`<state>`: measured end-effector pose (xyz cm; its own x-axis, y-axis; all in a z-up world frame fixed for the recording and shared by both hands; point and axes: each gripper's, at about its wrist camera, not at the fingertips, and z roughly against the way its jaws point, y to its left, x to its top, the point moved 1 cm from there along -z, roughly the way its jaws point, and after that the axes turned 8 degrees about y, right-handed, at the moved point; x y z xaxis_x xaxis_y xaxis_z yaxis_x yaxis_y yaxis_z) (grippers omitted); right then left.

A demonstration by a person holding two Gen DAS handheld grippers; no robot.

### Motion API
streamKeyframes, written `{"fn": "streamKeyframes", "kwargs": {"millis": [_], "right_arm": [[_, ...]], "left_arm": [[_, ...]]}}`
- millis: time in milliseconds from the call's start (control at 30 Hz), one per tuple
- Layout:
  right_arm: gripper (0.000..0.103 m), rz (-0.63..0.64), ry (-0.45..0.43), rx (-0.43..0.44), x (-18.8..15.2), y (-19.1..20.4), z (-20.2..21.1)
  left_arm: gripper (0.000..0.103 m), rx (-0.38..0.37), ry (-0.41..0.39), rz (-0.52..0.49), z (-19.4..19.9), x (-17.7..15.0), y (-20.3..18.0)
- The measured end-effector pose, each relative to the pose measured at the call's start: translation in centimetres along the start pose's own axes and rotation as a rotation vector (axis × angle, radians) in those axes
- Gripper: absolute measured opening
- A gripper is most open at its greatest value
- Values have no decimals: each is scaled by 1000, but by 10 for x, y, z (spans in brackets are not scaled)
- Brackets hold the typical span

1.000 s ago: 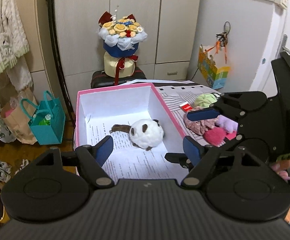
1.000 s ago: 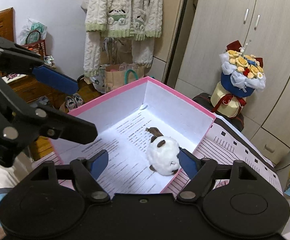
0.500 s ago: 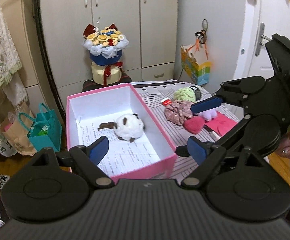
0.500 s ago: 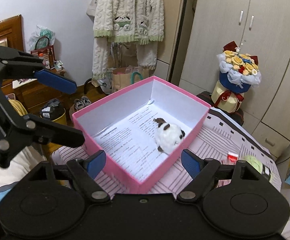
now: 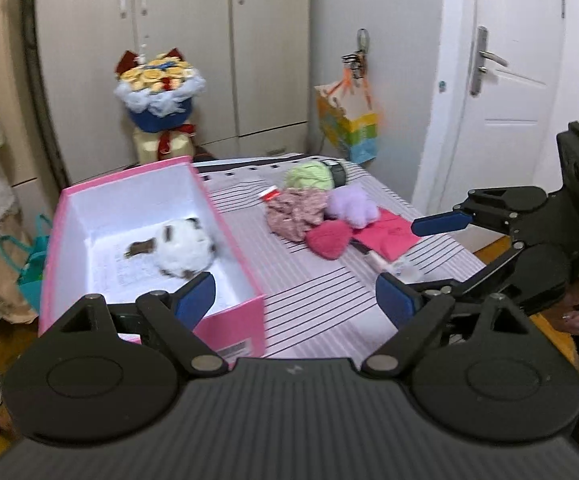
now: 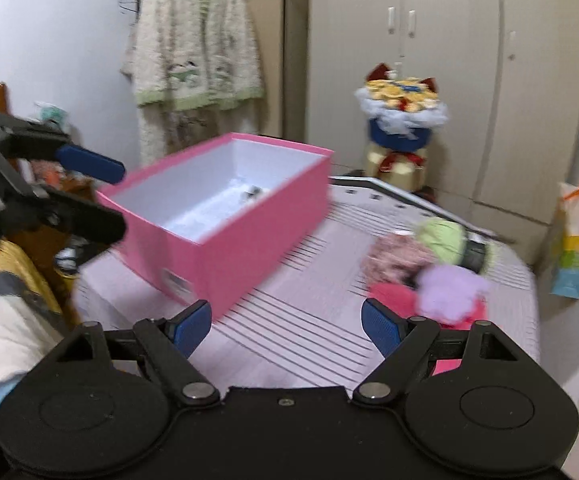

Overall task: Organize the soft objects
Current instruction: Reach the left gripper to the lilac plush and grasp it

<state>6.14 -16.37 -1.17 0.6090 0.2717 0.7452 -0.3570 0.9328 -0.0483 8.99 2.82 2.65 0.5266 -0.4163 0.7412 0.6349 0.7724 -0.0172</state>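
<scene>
Both grippers are up in the air over the striped bedcover [image 5: 321,292] and neither is carrying anything. The left gripper [image 5: 295,300] has its blue pads spread wide, hovering just past the near end of the pink box [image 5: 233,320]. The right gripper [image 6: 285,326] is spread wide too, over bare stripes between the box and the pile of soft stuff.

The box sits on the left side of the cover. It's a long rectangle, and from the left wrist camera its long axis runs away from the camera toward the wardrobe [image 5: 193,60]. There's a small printed sticker on its near short end, too blurry to read. Inside, a sheet of paper with printed text lines the floor, also unreadable. On that paper lies the white plush [image 5: 185,250] with dark patches, a brown bit sticking out toward the box's left wall.

Well to the right of the box is the heap: a dark pink fuzzy thing [image 5: 327,240] nearest, touching a floral fabric bundle [image 5: 297,212] and a lilac plush [image 5: 351,204], which sits partly on a flat pink card or cloth [image 5: 389,236]. Behind those is a light green yarn ball [image 5: 309,176] with a dark band at one end. A small red and white tag [image 5: 270,193] lies beside the fabric bundle; can't read it.

Farther back a flower bouquet [image 5: 157,92] stands by the wardrobe, a colourful gift bag [image 5: 347,124] hangs on the wall, and a fluffy cardigan [image 6: 193,48] hangs on the left.
</scene>
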Motion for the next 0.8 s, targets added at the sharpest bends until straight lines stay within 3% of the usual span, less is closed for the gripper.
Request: {"fn": "streamKeyframes", "kwargs": {"millis": [367,533,633,800], "right_arm": [[85,-94,-74,-156,-27,-65,-25],[86,-138,-74,-145,-24,-91,-46],[89,-139,-59,-145,-16,-103,-65],[90,-162,-7,-144,-6,-123,-99]], "left_arm": [[85,-133,-37,43,-71,24,-30],[84,-149,-27,113,-110,43,-36],[79,-93,-9,166,-141,56,-39],[75,-116,-6,252,-188,76,-34]]}}
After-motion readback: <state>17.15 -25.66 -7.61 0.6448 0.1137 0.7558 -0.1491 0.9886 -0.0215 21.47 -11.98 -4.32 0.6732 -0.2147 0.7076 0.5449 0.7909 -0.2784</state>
